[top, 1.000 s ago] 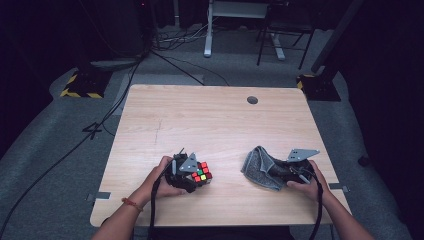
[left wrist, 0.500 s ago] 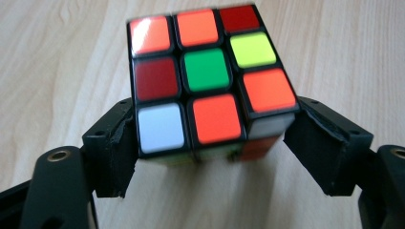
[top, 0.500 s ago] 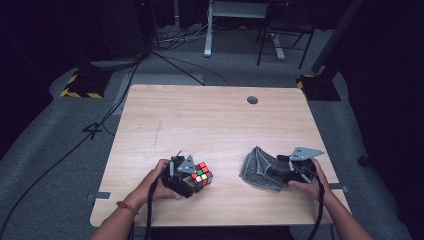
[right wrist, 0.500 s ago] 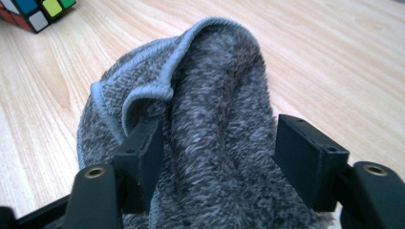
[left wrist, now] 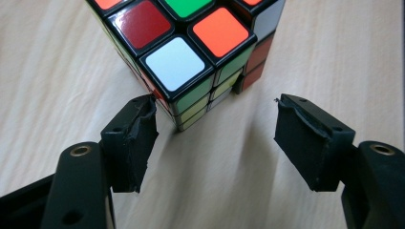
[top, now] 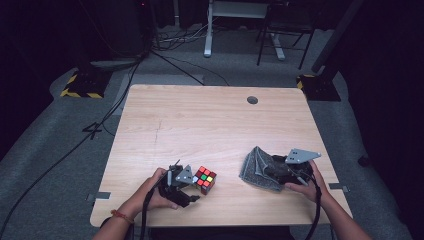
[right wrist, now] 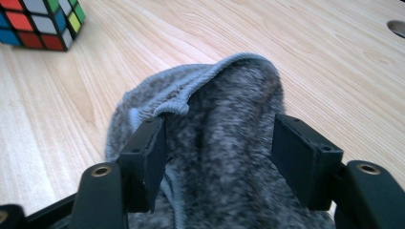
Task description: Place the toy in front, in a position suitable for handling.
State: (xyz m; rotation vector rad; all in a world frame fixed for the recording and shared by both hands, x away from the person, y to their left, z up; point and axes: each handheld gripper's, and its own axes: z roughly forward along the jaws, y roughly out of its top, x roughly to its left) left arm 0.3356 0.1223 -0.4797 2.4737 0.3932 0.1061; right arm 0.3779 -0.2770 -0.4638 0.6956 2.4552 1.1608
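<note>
My left gripper (left wrist: 215, 138) sits wide open by the puzzle cube (left wrist: 191, 52) on the tabletop (top: 200, 125): hard, slick, grab flat sides. Right jaws straddle the soft grey cloth (right wrist: 229, 157), probably not pinching.

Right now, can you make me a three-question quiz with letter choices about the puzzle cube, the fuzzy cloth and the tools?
1. Where does the puzzle cube sit?
A. By the left tool
B. On the grey cloth
C. Next to the round hole

2. What colour is the cloth?
A. Red
B. Grey
C. Yellow

3. How is the left tool?
A. Shut on the cube
B. Shut on the cloth
C. Open, with the cube in front

Answers:
1 A, the cube stands on the table just ahead of that tool.
2 B, the right tool has speckled grey fabric between its jaws.
3 C, the jaws stand wide apart.
</note>
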